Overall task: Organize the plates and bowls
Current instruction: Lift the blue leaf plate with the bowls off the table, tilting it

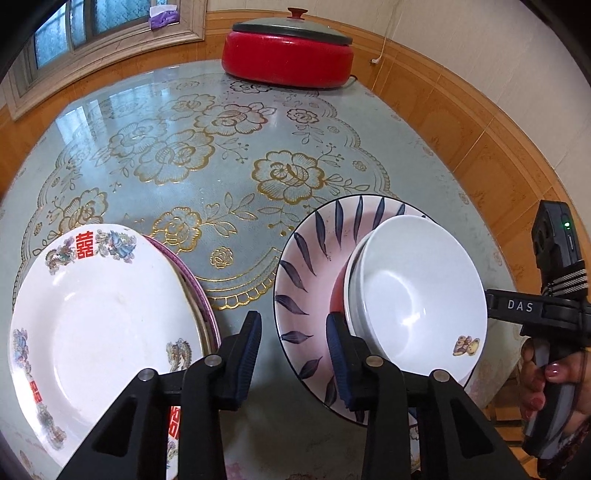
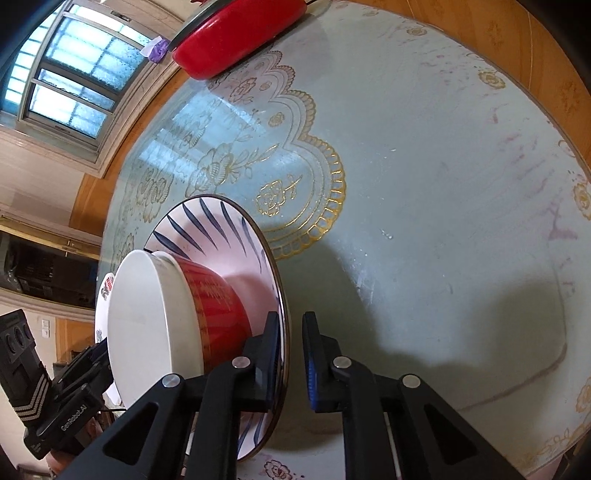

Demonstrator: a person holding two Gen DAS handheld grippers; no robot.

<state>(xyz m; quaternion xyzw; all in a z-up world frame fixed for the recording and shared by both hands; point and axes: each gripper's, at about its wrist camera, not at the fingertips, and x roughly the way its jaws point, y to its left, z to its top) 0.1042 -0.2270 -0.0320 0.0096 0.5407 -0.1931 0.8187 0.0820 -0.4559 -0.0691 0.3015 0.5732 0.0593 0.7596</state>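
A leaf-patterned plate [image 1: 310, 258] lies on the table and carries a red bowl [image 2: 214, 306] with a white bowl [image 1: 413, 291] nested inside it. My right gripper [image 2: 291, 325] is shut on this plate's rim, one finger inside and one outside. My left gripper [image 1: 293, 332] straddles the opposite rim and is open, with a strip of tablecloth showing between the outer pad [image 1: 253, 350] and the rim. To the left, a white plate with red characters [image 1: 103, 314] rests on a purple-rimmed plate [image 1: 192, 280]. I cannot tell whether the leaf plate is off the table.
A red electric pot with a grey lid [image 1: 288, 55] stands at the far edge of the round table [image 1: 221, 166], which has a floral cloth under glass. A hand [image 1: 543, 380] holds the right gripper's handle past the table's right edge. A window [image 1: 74, 29] and wood-panelled walls lie behind.
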